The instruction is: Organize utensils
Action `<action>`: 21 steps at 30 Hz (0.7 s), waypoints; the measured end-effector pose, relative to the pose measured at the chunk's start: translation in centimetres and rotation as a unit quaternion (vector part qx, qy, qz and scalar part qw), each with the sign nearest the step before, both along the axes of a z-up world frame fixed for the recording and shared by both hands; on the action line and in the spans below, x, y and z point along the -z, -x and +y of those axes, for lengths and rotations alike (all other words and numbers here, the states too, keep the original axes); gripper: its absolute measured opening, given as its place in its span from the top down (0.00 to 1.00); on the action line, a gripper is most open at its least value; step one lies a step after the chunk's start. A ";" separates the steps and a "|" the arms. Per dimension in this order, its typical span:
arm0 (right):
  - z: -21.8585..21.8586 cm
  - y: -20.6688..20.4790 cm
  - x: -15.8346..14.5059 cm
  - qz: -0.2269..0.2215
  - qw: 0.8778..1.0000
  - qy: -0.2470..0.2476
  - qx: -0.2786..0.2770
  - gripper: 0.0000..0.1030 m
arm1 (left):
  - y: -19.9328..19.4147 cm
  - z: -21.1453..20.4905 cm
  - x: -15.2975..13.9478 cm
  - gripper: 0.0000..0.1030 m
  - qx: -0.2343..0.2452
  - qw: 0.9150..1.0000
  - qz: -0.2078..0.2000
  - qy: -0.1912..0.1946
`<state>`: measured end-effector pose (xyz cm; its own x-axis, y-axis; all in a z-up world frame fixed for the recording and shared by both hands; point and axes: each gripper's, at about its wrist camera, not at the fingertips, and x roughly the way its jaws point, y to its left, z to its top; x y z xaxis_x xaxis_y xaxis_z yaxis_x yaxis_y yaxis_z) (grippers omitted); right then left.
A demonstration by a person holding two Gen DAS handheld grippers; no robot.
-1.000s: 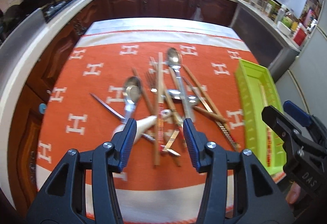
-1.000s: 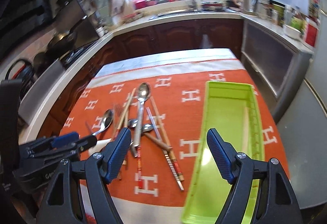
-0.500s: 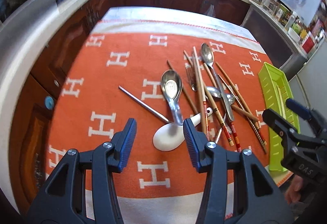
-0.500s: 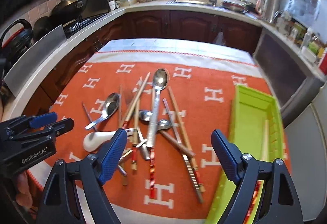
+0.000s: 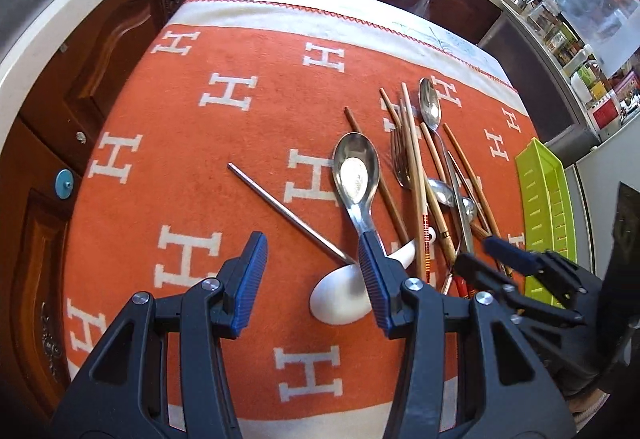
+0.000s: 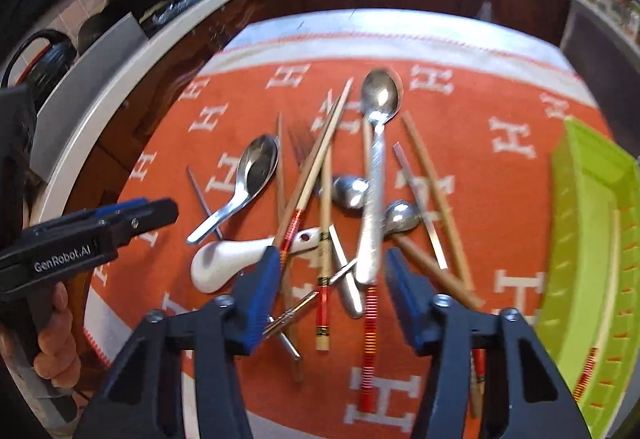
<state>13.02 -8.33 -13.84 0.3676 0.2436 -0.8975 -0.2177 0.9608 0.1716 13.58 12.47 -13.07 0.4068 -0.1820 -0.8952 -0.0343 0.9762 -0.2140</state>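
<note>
A heap of utensils lies on the orange cloth: wooden chopsticks, a long steel spoon, a short steel spoon, a white ceramic spoon and a steel chopstick. My left gripper hangs open just above the white spoon's bowl, holding nothing. My right gripper hovers low over the heap's near end. Its jaws are closing, with the long spoon's handle and red-banded chopsticks lying under the gap, and no pad presses on anything. Each gripper shows in the other's view, left gripper and right gripper.
A lime green slotted tray stands along the cloth's right side with chopsticks inside. Dark wood cabinets and a pale counter ring the table. A hand holds the left gripper's handle.
Both grippers have sunk closer to the cloth. The left one has shifted left off the heap. The right one has swung left from the tray over the heap, its jaws narrower.
</note>
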 end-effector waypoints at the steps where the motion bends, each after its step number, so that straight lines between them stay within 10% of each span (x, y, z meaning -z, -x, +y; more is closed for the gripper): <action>1: 0.2 -0.3 0.4 0.004 1.000 -0.001 -0.004 0.58 | -0.2 -0.2 0.2 0.57 0.003 1.000 0.001 0.000; 21: 0.1 -3.4 3.0 0.012 0.999 -0.030 -0.001 0.93 | -3.2 -4.9 -0.5 0.58 0.066 0.998 -0.012 0.019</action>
